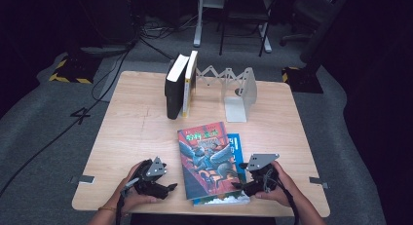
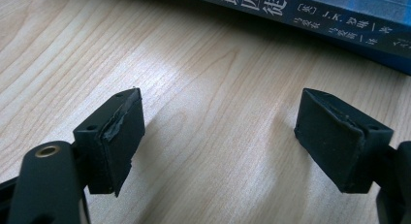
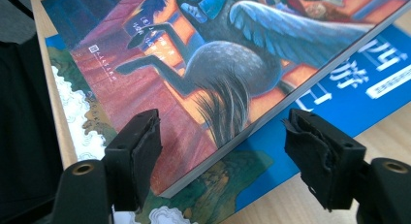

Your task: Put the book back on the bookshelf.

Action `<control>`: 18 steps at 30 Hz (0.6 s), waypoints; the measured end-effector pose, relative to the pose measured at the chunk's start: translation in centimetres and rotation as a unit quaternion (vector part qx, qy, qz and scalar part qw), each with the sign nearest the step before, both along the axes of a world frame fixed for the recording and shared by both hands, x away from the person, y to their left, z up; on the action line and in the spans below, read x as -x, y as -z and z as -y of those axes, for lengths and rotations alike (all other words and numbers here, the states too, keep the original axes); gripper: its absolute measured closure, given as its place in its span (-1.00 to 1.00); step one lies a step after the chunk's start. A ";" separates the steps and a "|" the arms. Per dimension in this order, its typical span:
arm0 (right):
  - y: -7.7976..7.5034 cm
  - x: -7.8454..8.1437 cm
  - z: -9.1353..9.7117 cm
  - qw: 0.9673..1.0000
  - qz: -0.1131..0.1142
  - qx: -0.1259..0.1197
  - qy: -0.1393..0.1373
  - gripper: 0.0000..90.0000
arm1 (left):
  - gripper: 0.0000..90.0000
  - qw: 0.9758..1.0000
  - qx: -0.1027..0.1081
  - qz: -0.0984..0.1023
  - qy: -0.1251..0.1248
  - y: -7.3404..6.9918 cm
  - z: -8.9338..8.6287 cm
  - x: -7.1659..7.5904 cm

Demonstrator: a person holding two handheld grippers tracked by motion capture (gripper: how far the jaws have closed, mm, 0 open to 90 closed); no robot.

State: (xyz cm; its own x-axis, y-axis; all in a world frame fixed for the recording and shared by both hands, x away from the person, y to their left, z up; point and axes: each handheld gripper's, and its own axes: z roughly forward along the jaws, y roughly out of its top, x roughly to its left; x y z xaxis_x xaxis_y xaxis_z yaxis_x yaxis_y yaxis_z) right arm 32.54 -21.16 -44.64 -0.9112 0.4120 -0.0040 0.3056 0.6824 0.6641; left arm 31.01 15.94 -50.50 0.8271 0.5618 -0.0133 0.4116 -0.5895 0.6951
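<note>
A book with a colourful cover of a winged creature (image 1: 207, 157) lies flat near the table's front edge, on top of a larger blue book (image 1: 237, 146). My left gripper (image 1: 171, 188) rests just left of them, pointing at the top book's dark spine (image 2: 315, 15). Its jaws stand open over bare wood (image 2: 218, 112) with nothing between them. My right gripper (image 1: 237, 185) is at the books' front right corner. It is open (image 3: 220, 132), one jaw over the colourful cover (image 3: 194, 64) and the other over the blue book (image 3: 349, 83), with the top book's edge between them.
At the back of the wooden table (image 1: 136, 127), a black book and a white book (image 1: 180, 84) stand upright and lean together. Beside them is a grey folding bookend rack (image 1: 236, 91). The table's front edge runs close under both hands. Chairs and cables lie beyond.
</note>
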 end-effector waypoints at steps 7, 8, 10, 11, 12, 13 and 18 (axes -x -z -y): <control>0.5 -1.9 -0.5 0.998 -0.067 0.000 -0.006 -0.62 | -0.62 1.000 0.000 -0.001 0.003 0.0 0.3 -0.3; 0.5 -2.2 -0.6 0.997 -0.072 0.002 -0.008 -0.64 | -0.62 1.000 -0.001 -0.001 0.003 0.0 0.4 -0.4; 0.7 -2.7 -0.9 0.996 -0.087 0.001 -0.011 -0.66 | -0.62 1.000 -0.001 -0.001 0.002 0.0 0.7 -0.8; 0.8 -2.9 -1.1 0.995 -0.097 -0.001 -0.012 -0.66 | -0.62 1.000 -0.001 0.000 0.004 0.0 0.8 -1.1; 0.9 -3.1 -1.3 0.994 -0.105 -0.005 -0.011 -0.69 | -0.61 1.000 0.000 -0.001 0.002 0.0 0.9 -1.4; 0.9 -3.2 -1.4 0.994 -0.104 -0.002 -0.011 -0.69 | -0.59 1.000 0.001 0.000 0.002 0.0 1.0 -1.7; 0.8 -3.3 -1.6 0.994 -0.109 0.007 -0.011 -0.70 | -0.58 1.000 -0.001 0.001 -0.010 0.0 1.1 -3.6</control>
State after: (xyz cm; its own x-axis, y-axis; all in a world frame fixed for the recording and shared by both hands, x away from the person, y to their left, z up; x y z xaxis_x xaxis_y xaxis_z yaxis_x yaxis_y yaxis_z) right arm 35.82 -19.58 -45.40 -0.9002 0.3926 0.1884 0.4252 0.6990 0.5751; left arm 34.56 14.86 -50.46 0.8158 0.5782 -0.0112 0.4221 -0.5820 0.6951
